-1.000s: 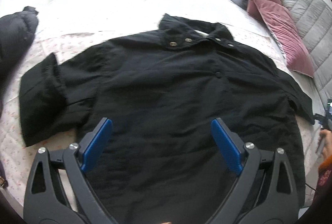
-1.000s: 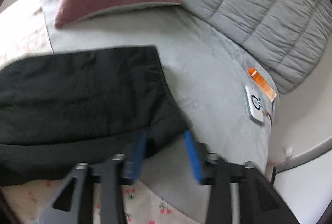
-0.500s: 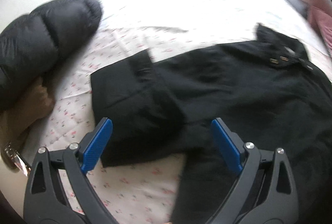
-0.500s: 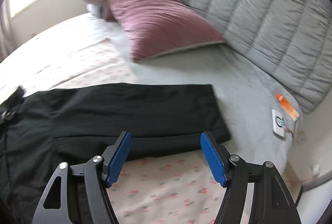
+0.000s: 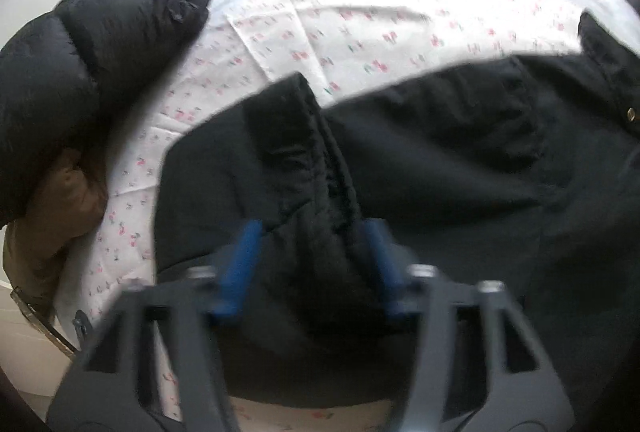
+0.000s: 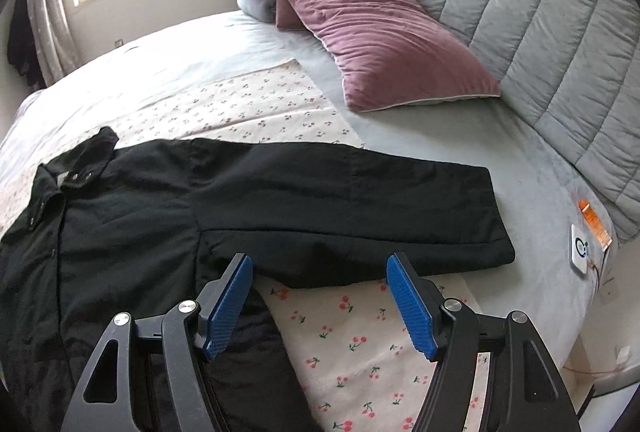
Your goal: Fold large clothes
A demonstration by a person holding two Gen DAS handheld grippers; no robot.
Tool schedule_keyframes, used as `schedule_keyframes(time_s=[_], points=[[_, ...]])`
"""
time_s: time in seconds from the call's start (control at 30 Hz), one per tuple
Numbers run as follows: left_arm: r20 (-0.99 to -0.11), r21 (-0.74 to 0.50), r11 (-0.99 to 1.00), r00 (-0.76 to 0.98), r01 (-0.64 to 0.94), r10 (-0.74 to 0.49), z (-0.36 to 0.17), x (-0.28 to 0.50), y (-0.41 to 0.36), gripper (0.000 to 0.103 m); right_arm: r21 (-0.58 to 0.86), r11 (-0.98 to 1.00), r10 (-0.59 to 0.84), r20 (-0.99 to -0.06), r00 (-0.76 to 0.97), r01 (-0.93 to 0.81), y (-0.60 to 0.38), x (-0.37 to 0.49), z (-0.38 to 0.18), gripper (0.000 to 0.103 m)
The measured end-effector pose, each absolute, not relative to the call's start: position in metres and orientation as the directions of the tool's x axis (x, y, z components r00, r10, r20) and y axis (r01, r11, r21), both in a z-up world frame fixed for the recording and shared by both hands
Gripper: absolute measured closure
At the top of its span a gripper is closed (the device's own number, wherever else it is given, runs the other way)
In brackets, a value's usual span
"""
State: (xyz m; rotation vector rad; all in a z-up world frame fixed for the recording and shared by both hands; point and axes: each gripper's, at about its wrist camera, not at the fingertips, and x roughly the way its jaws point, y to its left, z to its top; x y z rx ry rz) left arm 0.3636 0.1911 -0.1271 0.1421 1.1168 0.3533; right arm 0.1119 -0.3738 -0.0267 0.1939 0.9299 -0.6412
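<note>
A large black shirt [image 6: 132, 216] lies spread flat on the bed, collar to the far left in the right wrist view. Its right sleeve [image 6: 360, 207] stretches out toward the headboard. My right gripper [image 6: 320, 296] is open and empty, just in front of that sleeve's lower edge. In the left wrist view the shirt's other sleeve [image 5: 288, 167] is bunched and folded back. My left gripper [image 5: 312, 264] is low over this sleeve with a ridge of its cloth between the blue pads, which stand apart; the view is blurred.
A black puffer jacket [image 5: 84, 63] lies at the bed's left edge, a brown garment [image 5: 52, 224] below it. Pink pillows [image 6: 376, 27] and a grey quilted headboard [image 6: 520, 15] are at the far right. A white controller with orange tag [image 6: 580, 248] lies near the bed's edge.
My left gripper has swung left, dropped onto the left sleeve and narrowed around its cloth. My right gripper has let go of the right sleeve's cuff, opened and pulled back.
</note>
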Motion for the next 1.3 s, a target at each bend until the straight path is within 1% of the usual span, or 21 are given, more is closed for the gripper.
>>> schedule_keyframes(time_s=[0.03, 0.23, 0.3, 0.4, 0.43, 0.5, 0.53, 0.57, 0.6, 0.63, 0.67, 0.7, 0.8, 0.83, 0.93, 1.07, 1.1, 1.13, 1.2, 1.23, 1.3], points=[[-0.847, 0.285, 0.935, 0.401, -0.210, 0.348, -0.118, 0.359, 0.198, 0.079, -0.118, 0.800, -0.432, -0.794, 0.428, 0.588, -0.373, 0.111, -0.026, 0.032], [-0.766, 0.381, 0.882, 0.440, -0.277, 0.469, -0.073, 0.332, 0.251, 0.085, -0.099, 0.797, -0.421, -0.797, 0.432, 0.596, -0.369, 0.106, -0.024, 0.032], [-0.722, 0.456, 0.826, 0.405, -0.332, 0.561, -0.065, 0.324, 0.277, 0.086, -0.091, 0.803, -0.411, -0.800, 0.437, 0.589, -0.365, 0.105, -0.025, 0.032], [-0.574, 0.649, 0.632, 0.272, -0.424, 0.772, -0.063, 0.314, 0.319, 0.087, -0.089, 0.812, -0.400, -0.804, 0.440, 0.576, -0.359, 0.102, -0.026, 0.032], [-0.551, 0.678, 0.594, 0.236, -0.433, 0.800, -0.065, 0.311, 0.330, 0.087, -0.087, 0.814, -0.397, -0.805, 0.441, 0.574, -0.357, 0.101, -0.026, 0.032], [-0.550, 0.692, 0.567, 0.182, -0.446, 0.815, -0.066, 0.303, 0.351, 0.081, -0.078, 0.815, -0.389, -0.808, 0.443, 0.574, -0.354, 0.097, -0.026, 0.032], [-0.565, 0.681, 0.577, 0.177, -0.452, 0.806, -0.064, 0.299, 0.358, 0.072, -0.074, 0.816, -0.386, -0.808, 0.444, 0.574, -0.353, 0.095, -0.026, 0.032], [-0.569, 0.671, 0.579, 0.179, -0.463, 0.803, -0.061, 0.295, 0.362, 0.060, -0.071, 0.816, -0.383, -0.809, 0.446, 0.573, -0.352, 0.094, -0.025, 0.032], [-0.565, 0.664, 0.577, 0.187, -0.475, 0.804, -0.057, 0.291, 0.362, 0.053, -0.068, 0.817, -0.380, -0.809, 0.447, 0.573, -0.351, 0.092, -0.024, 0.032], [-0.557, 0.659, 0.573, 0.197, -0.487, 0.807, -0.053, 0.289, 0.361, 0.042, -0.065, 0.818, -0.378, -0.810, 0.449, 0.571, -0.350, 0.090, -0.023, 0.032], [-0.547, 0.648, 0.572, 0.216, -0.503, 0.809, -0.046, 0.286, 0.357, 0.036, -0.063, 0.819, -0.376, -0.809, 0.451, 0.570, -0.348, 0.089, -0.021, 0.032], [-0.551, 0.634, 0.583, 0.233, -0.508, 0.801, -0.042, 0.285, 0.352, 0.035, -0.062, 0.820, -0.375, -0.809, 0.453, 0.569, -0.347, 0.088, -0.020, 0.032], [-0.642, 0.498, 0.726, 0.361, -0.473, 0.676, -0.037, 0.284, 0.323, 0.023, -0.058, 0.822, -0.371, -0.809, 0.456, 0.566, -0.344, 0.087, -0.018, 0.032], [-0.689, 0.433, 0.787, 0.402, -0.439, 0.603, -0.040, 0.287, 0.313, 0.018, -0.054, 0.823, -0.367, -0.811, 0.456, 0.565, -0.343, 0.087, -0.019, 0.029], [-0.770, 0.309, 0.891, 0.463, -0.332, 0.439, -0.062, 0.292, 0.280, 0.018, -0.027, 0.835, -0.339, -0.812, 0.476, 0.550, -0.339, 0.091, -0.025, 0.026], [-0.830, 0.206, 0.959, 0.484, -0.194, 0.276, -0.096, 0.296, 0.227, 0.018, 0.068, 0.858, -0.252, -0.808, 0.533, 0.509, -0.329, 0.107, -0.045, 0.024], [-0.847, 0.156, 0.976, 0.488, -0.150, 0.210, -0.103, 0.294, 0.209, 0.018, 0.101, 0.865, -0.215, -0.810, 0.546, 0.491, -0.324, 0.115, -0.053, 0.023], [-0.856, 0.104, 0.989, 0.498, -0.104, 0.142, -0.108, 0.289, 0.192, 0.018, 0.127, 0.872, -0.184, -0.810, 0.557, 0.473, -0.321, 0.121, -0.059, 0.023], [-0.843, 0.053, 0.998, 0.534, -0.030, 0.061, -0.113, 0.278, 0.158, 0.018, 0.188, 0.886, -0.105, -0.809, 0.579, 0.423, -0.311, 0.138, -0.084, 0.023], [-0.834, 0.033, 0.999, 0.552, 0.012, 0.021, -0.113, 0.271, 0.142, 0.018, 0.198, 0.890, -0.085, -0.812, 0.577, 0.410, -0.306, 0.143, -0.096, 0.023], [-0.815, -0.042, 0.989, 0.567, 0.142, -0.116, -0.118, 0.254, 0.110, 0.018, 0.190, 0.895, -0.066, -0.837, 0.543, 0.402, -0.297, 0.151, -0.124, 0.023]])
